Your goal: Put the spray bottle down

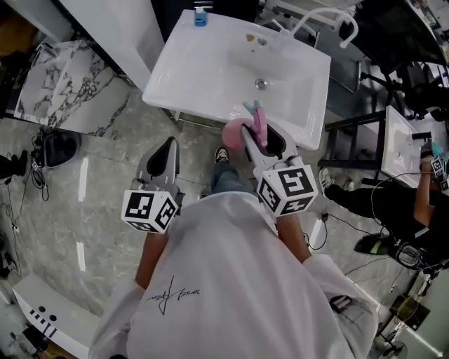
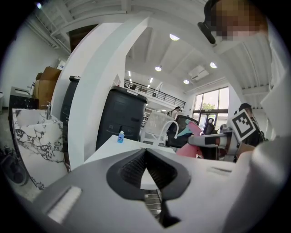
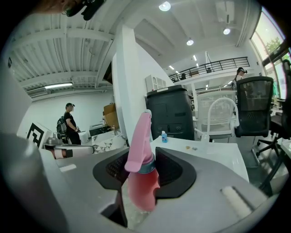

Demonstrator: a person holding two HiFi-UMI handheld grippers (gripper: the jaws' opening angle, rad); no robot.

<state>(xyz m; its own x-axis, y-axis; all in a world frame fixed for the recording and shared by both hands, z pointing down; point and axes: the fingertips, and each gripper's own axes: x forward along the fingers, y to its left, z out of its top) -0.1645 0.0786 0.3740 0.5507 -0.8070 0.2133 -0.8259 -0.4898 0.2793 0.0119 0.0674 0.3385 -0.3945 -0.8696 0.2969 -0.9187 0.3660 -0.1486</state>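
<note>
A pink spray bottle with a teal collar stands upright between the jaws of my right gripper, which is shut on its neck and body. In the right gripper view the bottle fills the gap between the black pads. It hangs over the near edge of a white washbasin. My left gripper is over the floor, left of the basin's front corner, with its jaws together and nothing in them. From the left gripper view the bottle shows at the right.
A small blue bottle stands at the basin's back edge, and a white faucet at its back right. A marble-patterned panel lies left. Another person works at a second basin on the right. Cables cross the floor.
</note>
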